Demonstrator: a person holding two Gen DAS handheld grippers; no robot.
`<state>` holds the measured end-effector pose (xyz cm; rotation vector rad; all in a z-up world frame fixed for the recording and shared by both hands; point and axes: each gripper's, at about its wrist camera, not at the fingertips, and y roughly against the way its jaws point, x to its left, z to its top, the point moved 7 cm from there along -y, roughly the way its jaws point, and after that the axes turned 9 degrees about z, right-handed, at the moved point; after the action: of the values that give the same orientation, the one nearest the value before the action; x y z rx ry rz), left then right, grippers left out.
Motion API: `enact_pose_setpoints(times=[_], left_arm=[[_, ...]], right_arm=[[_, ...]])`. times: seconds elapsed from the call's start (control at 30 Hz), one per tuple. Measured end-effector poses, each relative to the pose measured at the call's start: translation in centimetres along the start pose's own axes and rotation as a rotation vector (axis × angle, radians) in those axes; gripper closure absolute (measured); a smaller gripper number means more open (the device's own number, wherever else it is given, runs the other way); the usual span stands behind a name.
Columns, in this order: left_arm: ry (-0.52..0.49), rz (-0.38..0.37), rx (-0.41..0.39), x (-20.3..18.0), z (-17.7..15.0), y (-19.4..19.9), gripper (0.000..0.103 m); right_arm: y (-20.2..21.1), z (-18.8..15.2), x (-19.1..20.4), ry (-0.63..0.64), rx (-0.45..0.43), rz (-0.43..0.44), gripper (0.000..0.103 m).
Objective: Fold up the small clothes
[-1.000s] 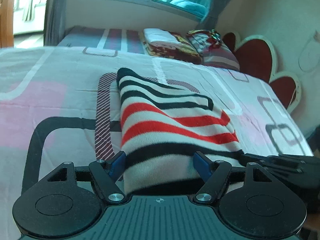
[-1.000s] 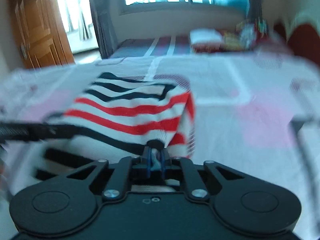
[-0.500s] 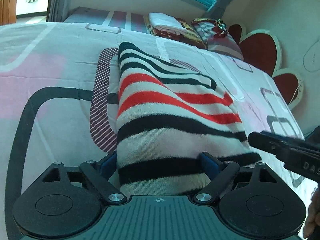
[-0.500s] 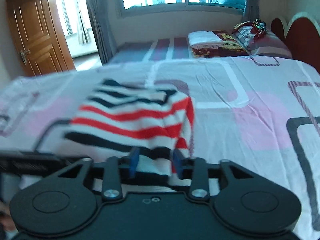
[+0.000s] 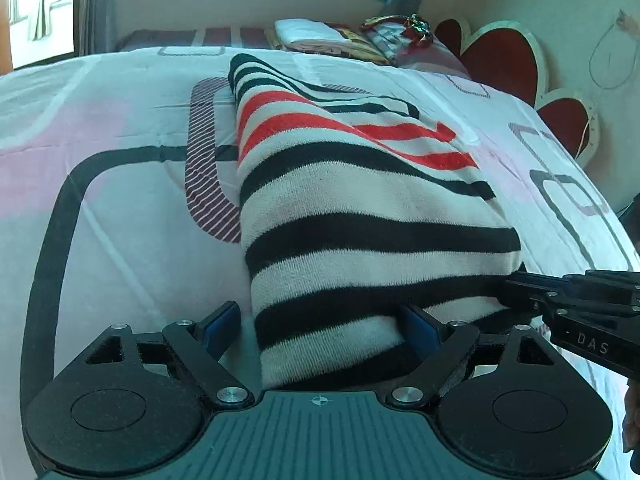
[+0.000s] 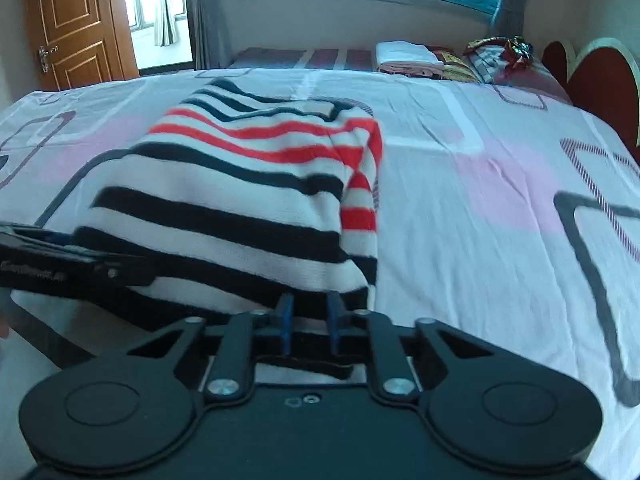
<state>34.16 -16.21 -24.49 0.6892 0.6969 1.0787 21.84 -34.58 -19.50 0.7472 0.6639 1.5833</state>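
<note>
A folded sweater (image 5: 360,208) with black, white and red stripes lies on the patterned bed sheet (image 5: 120,220). My left gripper (image 5: 318,328) stands open over its near edge. The cloth lies between the blue pads, and the left pad is clear of it. In the right wrist view the sweater (image 6: 240,200) fills the left middle. My right gripper (image 6: 310,316) is at its near right corner, jaws closing to a narrow gap with the black hem pinched between them. That gripper's fingers (image 5: 516,284) reach into the left wrist view from the right.
Folded linens and pillows (image 6: 408,58) are stacked at the far end of the bed, beside a red heart-shaped headboard (image 5: 500,60). A wooden door (image 6: 76,28) and a window stand beyond. Sheet (image 6: 480,220) stretches to the right of the sweater.
The right gripper let go of the hem, opened, then closed on it again nearer the corner. The left gripper widened and moved lower over the sweater's near edge.
</note>
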Motion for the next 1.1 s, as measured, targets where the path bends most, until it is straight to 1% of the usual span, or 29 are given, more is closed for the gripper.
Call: enact_pose_setpoints(times=[0.1,0.2,0.23,0.27,0.3,0.33,0.37,0.43,0.5,0.67,0.87,1.1], left_arm=[[0.044,-0.025,0.015,0.4,0.6,0.8,0.016],[0.079,-0.034,-0.007,0.8,1.8,1.5,0.016],[0.094,-0.044,-0.004,1.0,2.3,1.5,0.016],[0.108,-0.053,0.003,1.1,2.8,1.4,0.016],[0.117,-0.055,0.008,1.2,3.2,1.3,0.016],[0.123,-0.055,0.011,1.3,3.5,1.1,0.016],[0.128,-0.055,0.011,1.4,3.9,0.9,0.016],[0.136,-0.051,0.009,1.7,4.4,0.7,0.016],[0.135,-0.045,0.01,1.7,4.8,0.3,0.016],[0.145,-0.054,0.026,1.9,5.5,-1.2,0.016],[0.167,-0.108,0.05,1.3,6.0,-2.9,0.016],[0.211,-0.175,0.09,1.3,5.9,-4.2,0.017]], right_arm=[[0.2,0.1,0.4,0.001,0.022,-0.003,0.088],[0.8,0.7,0.4,-0.039,0.015,0.042,0.075],[1.2,1.1,0.4,-0.053,0.003,0.06,0.065],[1.6,1.4,0.5,-0.06,-0.011,0.074,0.045],[1.9,1.8,0.6,-0.063,-0.025,0.08,0.032],[2.3,2.2,0.7,-0.058,-0.04,0.078,0.014],[2.5,2.7,0.8,-0.045,-0.054,0.07,0.013],[2.5,3.4,0.7,-0.027,-0.056,0.059,0.013],[2.2,4.1,0.2,-0.035,-0.058,0.057,0.013],[1.0,5.6,-2.2,-0.139,-0.062,0.093,0.012],[-2.5,5.9,-4.7,-0.277,-0.01,0.17,0.013],[-5.4,5.4,-5.2,-0.311,0.046,0.236,0.018]])
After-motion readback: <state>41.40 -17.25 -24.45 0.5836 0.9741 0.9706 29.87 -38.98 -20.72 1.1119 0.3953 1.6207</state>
